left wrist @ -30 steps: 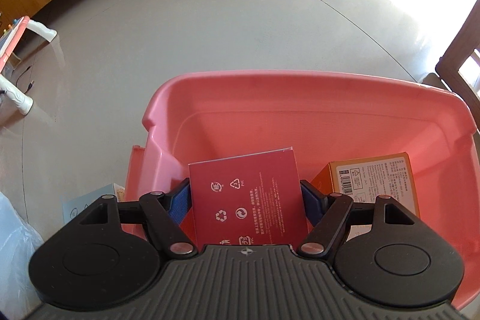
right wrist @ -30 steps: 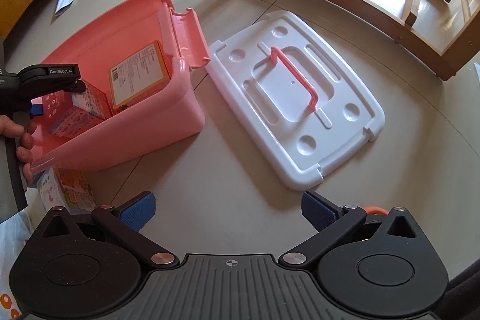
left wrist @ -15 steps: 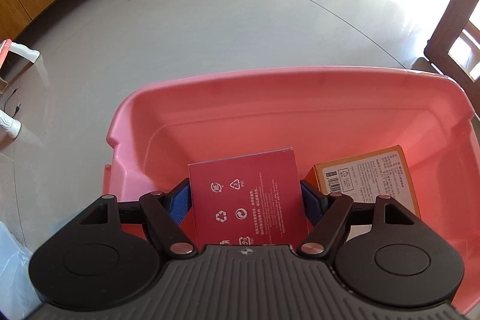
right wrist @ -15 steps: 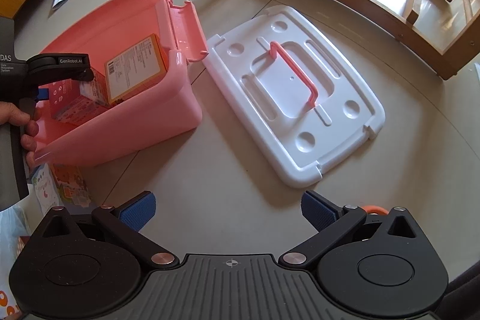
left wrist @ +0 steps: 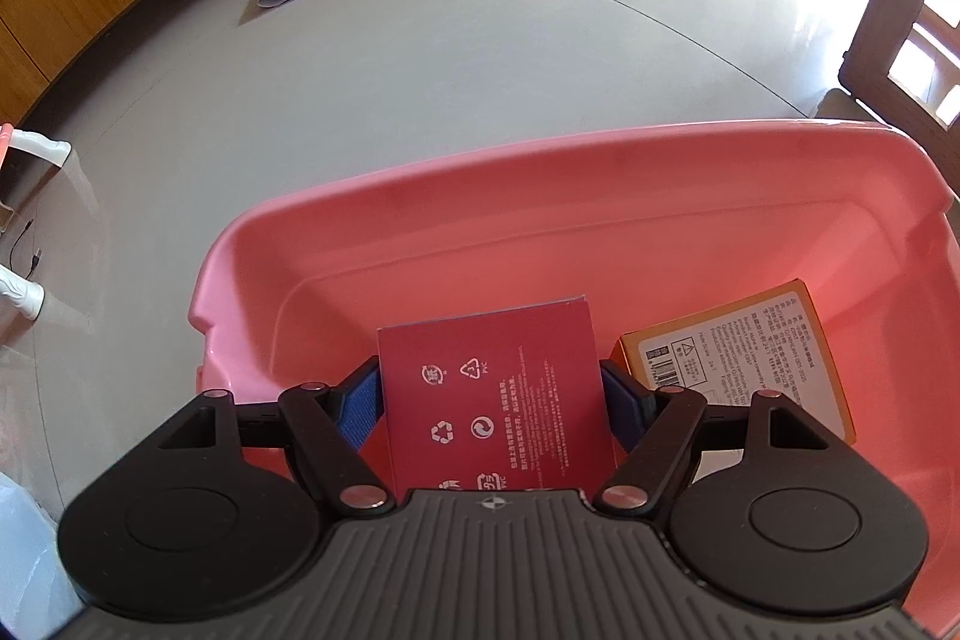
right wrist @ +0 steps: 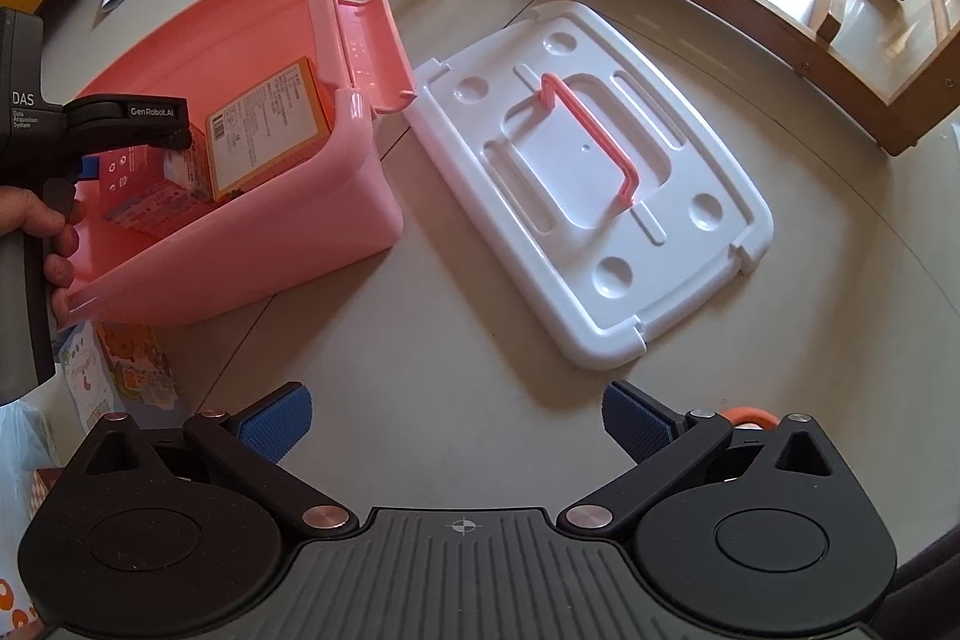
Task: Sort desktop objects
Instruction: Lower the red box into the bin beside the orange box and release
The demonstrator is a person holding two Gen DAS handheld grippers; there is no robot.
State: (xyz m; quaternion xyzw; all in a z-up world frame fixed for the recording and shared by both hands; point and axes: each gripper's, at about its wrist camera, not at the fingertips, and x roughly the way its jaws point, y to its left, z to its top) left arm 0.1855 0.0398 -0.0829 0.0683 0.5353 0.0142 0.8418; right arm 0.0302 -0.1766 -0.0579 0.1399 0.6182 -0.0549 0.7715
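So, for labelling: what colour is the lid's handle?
Coral-pink handle on the white lid; right wrist view.

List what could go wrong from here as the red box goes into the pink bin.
1. The left gripper holds the red box right beside the orange box leaning in the pink bin; lowering it may knock or jam against that box.
2. The bin looks tipped, with the person's hand at its near rim; it might shift.
3. The white lid lies close by on the floor, open right gripper above; a careless move could bump it.
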